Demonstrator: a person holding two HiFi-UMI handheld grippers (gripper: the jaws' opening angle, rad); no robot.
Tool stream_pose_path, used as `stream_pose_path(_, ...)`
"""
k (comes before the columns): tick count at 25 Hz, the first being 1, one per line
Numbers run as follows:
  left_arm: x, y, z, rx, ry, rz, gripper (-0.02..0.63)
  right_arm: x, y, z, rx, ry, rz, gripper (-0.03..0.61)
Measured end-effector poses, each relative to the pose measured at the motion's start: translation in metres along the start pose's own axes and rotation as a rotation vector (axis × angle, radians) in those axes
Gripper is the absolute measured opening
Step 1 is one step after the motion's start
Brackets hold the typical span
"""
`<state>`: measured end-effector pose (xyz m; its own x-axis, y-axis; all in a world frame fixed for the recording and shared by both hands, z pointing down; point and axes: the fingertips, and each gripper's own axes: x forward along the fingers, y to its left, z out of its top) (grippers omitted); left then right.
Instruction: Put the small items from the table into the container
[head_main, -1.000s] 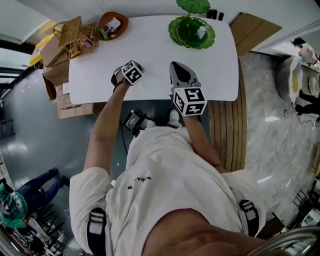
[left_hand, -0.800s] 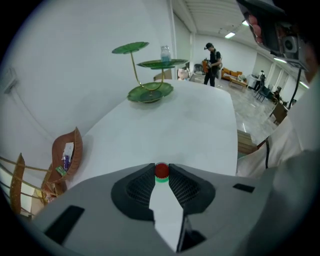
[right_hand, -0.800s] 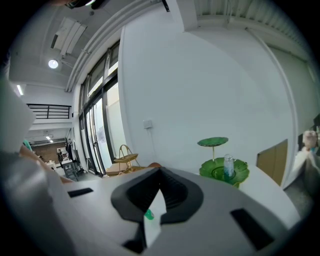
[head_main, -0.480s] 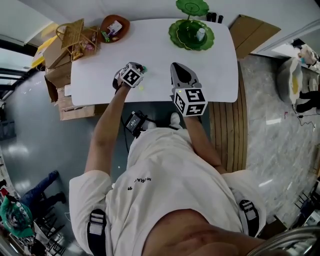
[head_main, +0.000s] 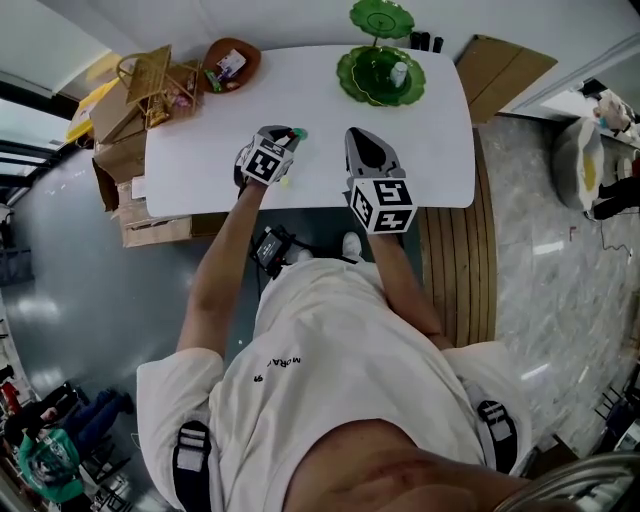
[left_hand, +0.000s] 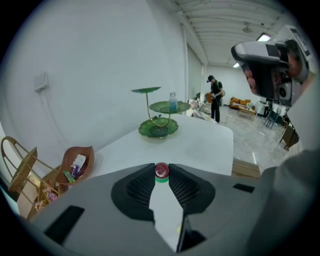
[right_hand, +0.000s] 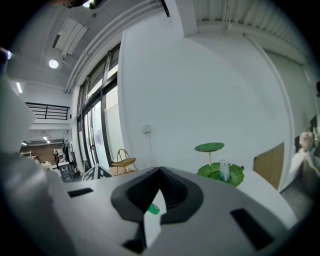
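The tabletop (head_main: 430, 150) is showing a smooth, white, faintly shiny face. On it the green stand (head_main: 380, 72) is gleaming like glazed ware or glossy plastic. Left of the green stand, the brown dish (head_main: 250, 48) is looking like matt wood and the basket (head_main: 150, 75) like woven cane. The left tongs (head_main: 288, 134) are showing matt grey plastic with ribbed black pads (left_hand: 140, 187), pinching a shiny red-and-green item (left_hand: 161, 170).

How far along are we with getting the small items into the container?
Done: the brown bowl already holds a few small packets. In hand: the left gripper is shut on a red-topped item, held above the table, not yet at the bowl; the right gripper is shut, empty. Left: a tiny yellow piece on the table beside the left gripper, perhaps also the small bottle on the green stand.
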<state>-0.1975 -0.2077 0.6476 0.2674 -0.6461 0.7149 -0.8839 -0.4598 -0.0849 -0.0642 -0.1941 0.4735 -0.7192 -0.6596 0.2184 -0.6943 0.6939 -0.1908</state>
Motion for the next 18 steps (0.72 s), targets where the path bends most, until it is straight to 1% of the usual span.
stream_pose_path(6, -0.016, -0.006, 0.037, -0.017, -0.102, 0.015, 0.087, -0.004, -0.005, 0.005, 0.004, -0.015, -0.019, 0.005)
stream_pose_path(9, -0.024, -0.008, 0.049, -0.013, -0.136, 0.024, 0.087, -0.006, -0.005, 0.008, 0.004, -0.021, -0.025, 0.005)
stream_pose_path(14, -0.035, -0.011, 0.070, -0.027, -0.205, 0.043, 0.087, -0.010, -0.006, 0.010, 0.001, -0.030, -0.036, 0.005)
stream_pose_path(18, -0.037, -0.016, 0.081, -0.016, -0.241, 0.046, 0.087, -0.013, -0.003, 0.011, -0.002, -0.032, -0.039, 0.005)
